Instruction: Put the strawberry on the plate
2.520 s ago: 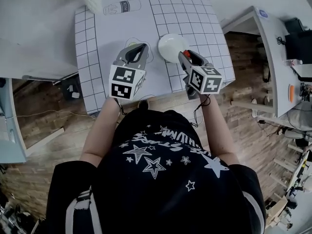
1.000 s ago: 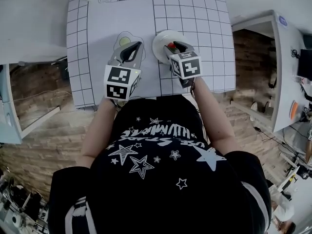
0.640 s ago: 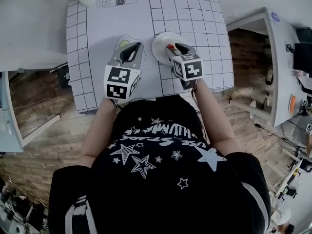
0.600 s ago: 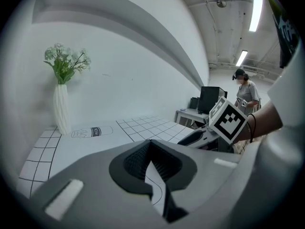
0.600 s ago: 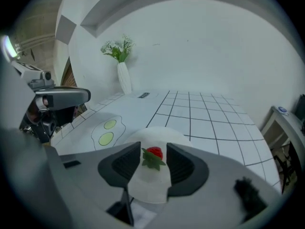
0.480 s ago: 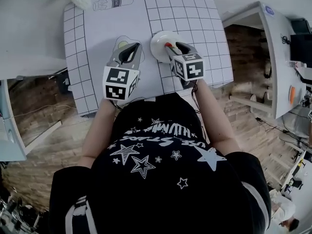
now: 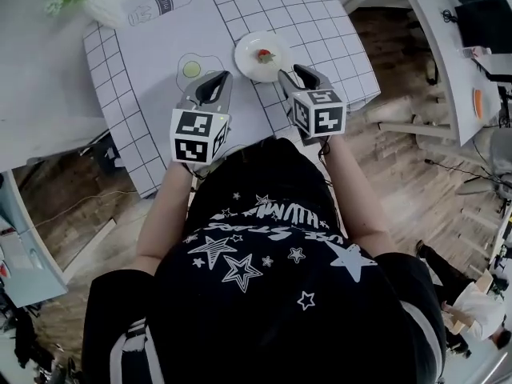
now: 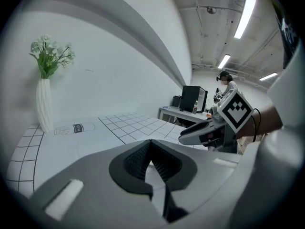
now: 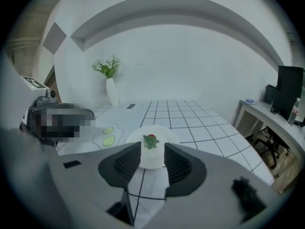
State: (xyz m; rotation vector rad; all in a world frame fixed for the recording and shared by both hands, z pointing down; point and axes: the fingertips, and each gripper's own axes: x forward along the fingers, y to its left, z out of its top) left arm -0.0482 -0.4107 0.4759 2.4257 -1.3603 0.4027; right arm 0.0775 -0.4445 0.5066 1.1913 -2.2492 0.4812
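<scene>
Checking blind spots first: in the right gripper view, the near rim of the plate [image 9: 165, 132] is cut off behind the pads of your right claw [image 9: 152, 149]. The strawberry [image 9: 150, 141] shows mostly green leaves there, with a bit of red above. In the head view the strawberry [image 7: 265, 55] is only a small red-green spot, and your torso hides the near edge of the table [image 7: 160, 38]. The left claw [image 8: 151, 159] fills the lower half of its own view with its body.

The strawberry lies near the middle of the plate [image 7: 246, 64]. Your right claw [image 7: 298, 74] is released, jaws apart, with nothing between them. The strawberry sits beyond its tips, in line with the gap and clear of both pads. Your left claw [image 7: 214, 82] is clenched on nothing, tips meeting, to the left of the plate.
</scene>
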